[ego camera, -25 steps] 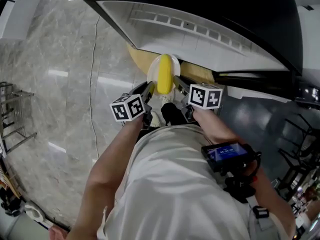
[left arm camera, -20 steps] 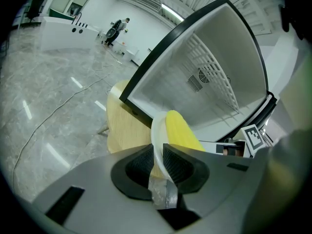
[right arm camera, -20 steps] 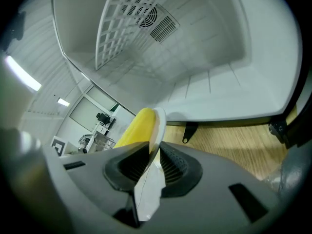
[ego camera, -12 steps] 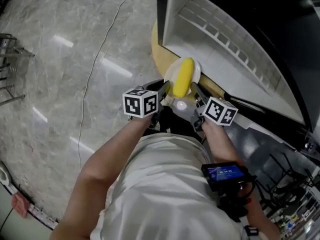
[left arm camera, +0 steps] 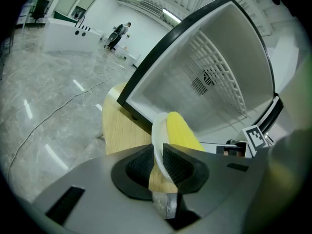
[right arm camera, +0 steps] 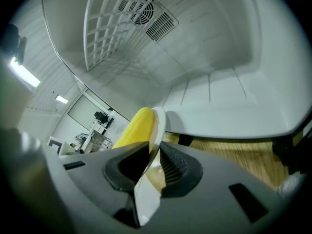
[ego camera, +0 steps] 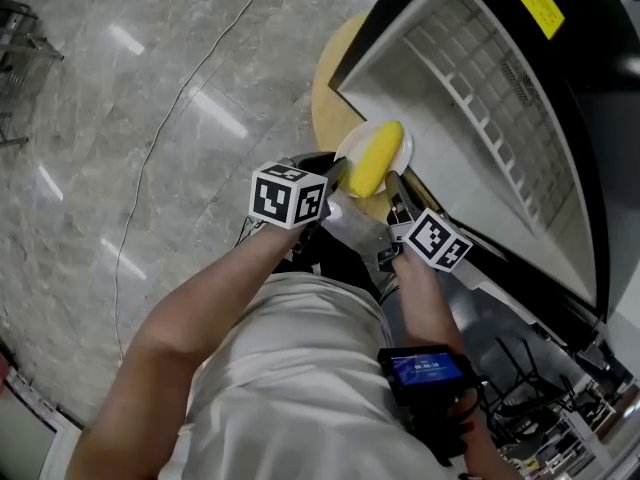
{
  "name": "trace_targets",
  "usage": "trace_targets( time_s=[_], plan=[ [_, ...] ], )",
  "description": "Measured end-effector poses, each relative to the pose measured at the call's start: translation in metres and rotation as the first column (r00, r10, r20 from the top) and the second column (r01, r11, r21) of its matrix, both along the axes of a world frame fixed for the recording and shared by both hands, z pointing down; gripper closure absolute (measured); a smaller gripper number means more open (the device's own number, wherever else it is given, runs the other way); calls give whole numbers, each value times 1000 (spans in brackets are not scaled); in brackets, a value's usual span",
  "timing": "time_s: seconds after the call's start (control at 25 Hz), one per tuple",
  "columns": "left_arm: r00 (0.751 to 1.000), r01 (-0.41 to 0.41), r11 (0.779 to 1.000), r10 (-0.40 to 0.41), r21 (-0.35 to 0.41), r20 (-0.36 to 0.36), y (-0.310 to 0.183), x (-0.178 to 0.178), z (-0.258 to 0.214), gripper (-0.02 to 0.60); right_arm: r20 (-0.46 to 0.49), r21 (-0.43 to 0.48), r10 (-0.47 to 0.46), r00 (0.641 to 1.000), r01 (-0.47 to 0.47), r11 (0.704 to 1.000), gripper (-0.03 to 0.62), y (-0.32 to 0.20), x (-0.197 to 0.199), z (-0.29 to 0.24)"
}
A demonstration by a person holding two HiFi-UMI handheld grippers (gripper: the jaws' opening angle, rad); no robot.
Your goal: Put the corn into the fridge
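— What was nearest to us?

— Our two grippers, side by side in front of our body. The left gripper (left arm camera: 157, 164) had its fingers pinched narrow on the left edge of a white plate (left arm camera: 156, 130). The right gripper (right arm camera: 152, 167) had its fingers closed the same way on the plate's right edge. We held the plate up between the two.

— And where was the corn?

— The corn (ego camera: 375, 158), one yellow cob, lay along the middle of the plate, pointing away from us, with its far end reaching the plate's far edge. Neither gripper touched it; both gripped only the plate.

— What did we see past the plate?

— A round wooden bench (ego camera: 328, 103). In the head view the plate hung over the bench's near edge, and we could not tell how high above it.

— And beyond that?

— The fridge (ego camera: 470, 88) stood open, a black rim framing its white inside. Its opening faced us just beyond the plate, so the corn was in front of the fridge and not yet in it. Deep inside we saw a white wire grille (right arm camera: 109, 30) and a round vent (right arm camera: 141, 6) on the back wall.

— Farthest off?

— To our left, the grey marble floor (ego camera: 100, 168), with a thin cable (ego camera: 160, 133) trailing across it.
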State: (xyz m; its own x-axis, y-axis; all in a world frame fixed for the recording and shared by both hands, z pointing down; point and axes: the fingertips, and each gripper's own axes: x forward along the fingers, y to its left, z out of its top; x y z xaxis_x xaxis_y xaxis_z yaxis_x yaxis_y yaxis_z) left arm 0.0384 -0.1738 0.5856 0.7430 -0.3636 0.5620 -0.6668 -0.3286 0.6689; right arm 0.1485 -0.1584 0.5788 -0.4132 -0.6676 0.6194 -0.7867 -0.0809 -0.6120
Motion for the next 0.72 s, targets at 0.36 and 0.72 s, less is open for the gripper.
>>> trace_targets(
  time_s=[0.36,0.72],
  plan=[
    [999,37,999,-37,12,14,-24,13,5,525,-40,20,99,994,-99,995,526,-18,14,4],
    [998,61,998,-61,21,-6,-42,31,5,525,-61,43,204,977,-201,979,526,-37,34,4]
  ],
)
